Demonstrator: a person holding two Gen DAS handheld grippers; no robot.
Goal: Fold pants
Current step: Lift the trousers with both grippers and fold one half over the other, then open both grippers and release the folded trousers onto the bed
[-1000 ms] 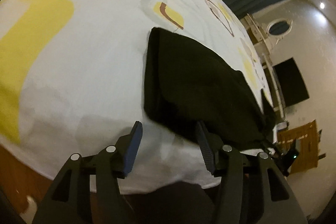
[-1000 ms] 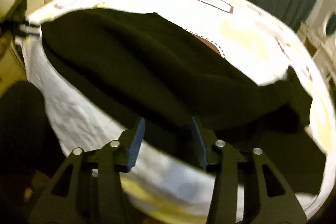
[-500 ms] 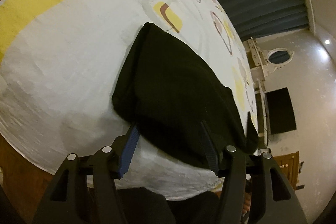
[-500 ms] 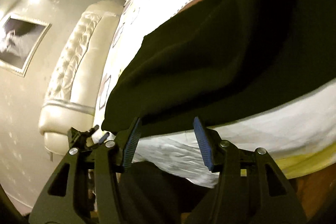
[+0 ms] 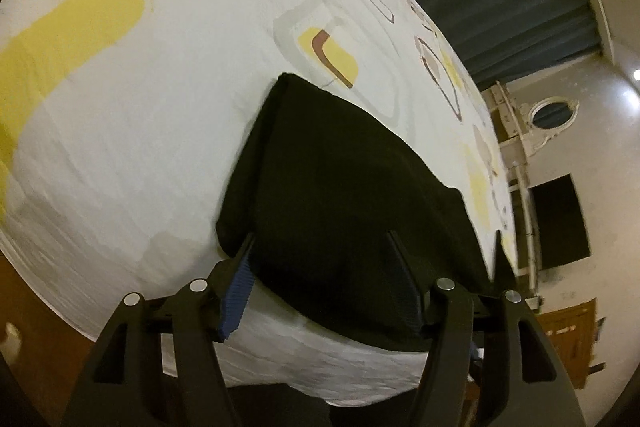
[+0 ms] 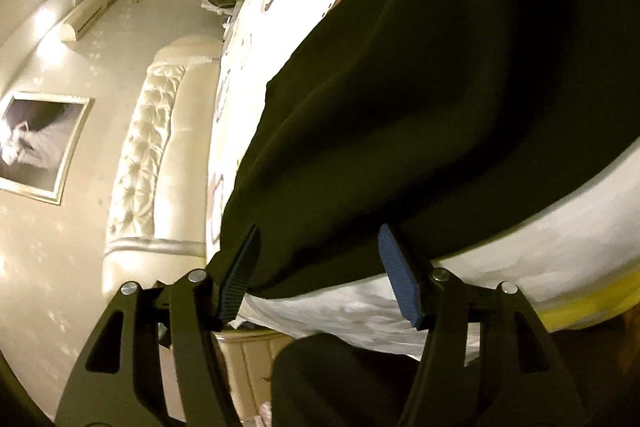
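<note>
The black fabric pants (image 5: 344, 211), already doubled into a thick rectangular bundle, are seen lying near the edge of a white bedsheet printed with yellow and brown rounded squares (image 5: 160, 115). The left gripper (image 5: 326, 287) is shown with its jaws opening over the near corner of the bundle, no pad pressing on the cloth. The right gripper (image 6: 318, 273) is likewise opening, with the dark hem between its blue ribbed pads (image 6: 398, 275) but not clamped. The step in hand is judged to be a re-grasp. Next, both near edges would need to be pinched and carried over toward the far edge.
</note>
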